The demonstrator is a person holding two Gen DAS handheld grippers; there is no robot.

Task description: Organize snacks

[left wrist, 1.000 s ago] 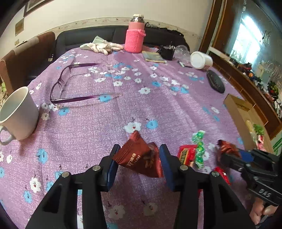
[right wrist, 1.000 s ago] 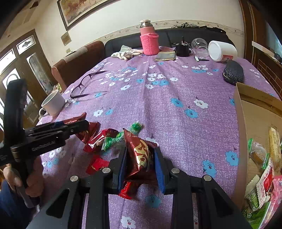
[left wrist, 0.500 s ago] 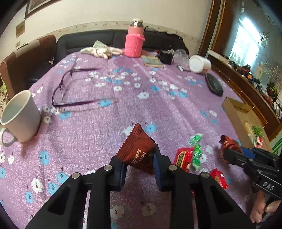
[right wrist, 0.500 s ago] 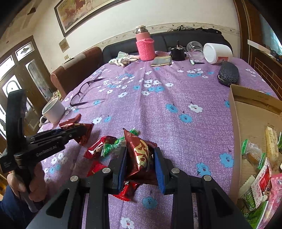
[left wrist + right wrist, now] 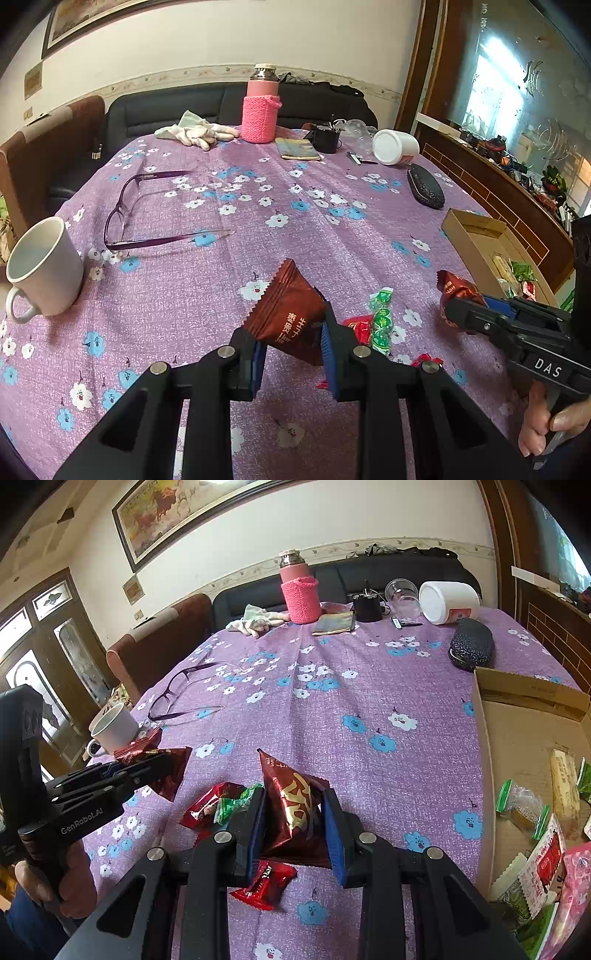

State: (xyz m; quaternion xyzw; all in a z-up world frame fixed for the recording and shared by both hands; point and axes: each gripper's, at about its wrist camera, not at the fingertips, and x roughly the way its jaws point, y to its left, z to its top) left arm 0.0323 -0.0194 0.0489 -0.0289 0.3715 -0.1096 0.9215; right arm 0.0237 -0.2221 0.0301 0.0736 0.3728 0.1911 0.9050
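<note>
My left gripper (image 5: 291,354) is shut on a brown snack packet (image 5: 291,314) and holds it above the purple flowered tablecloth. It also shows in the right wrist view (image 5: 162,768). My right gripper (image 5: 295,827) is shut on a dark red snack packet (image 5: 291,808), lifted off the cloth; it shows in the left wrist view (image 5: 458,290) too. Loose snacks lie below: a red packet (image 5: 207,805), a green candy (image 5: 232,803) and a small red candy (image 5: 266,884). A cardboard box (image 5: 524,698) with several snacks stands at the right.
A white mug (image 5: 44,269) and purple glasses (image 5: 147,214) are at the left. At the far end stand a pink bottle (image 5: 260,110), gloves (image 5: 195,131), a black glasses case (image 5: 424,186), a white jar (image 5: 395,147) and a black cup (image 5: 325,138).
My left gripper closed on the brown packet and lifted it off the cloth. My right gripper has risen a little with its dark red packet.
</note>
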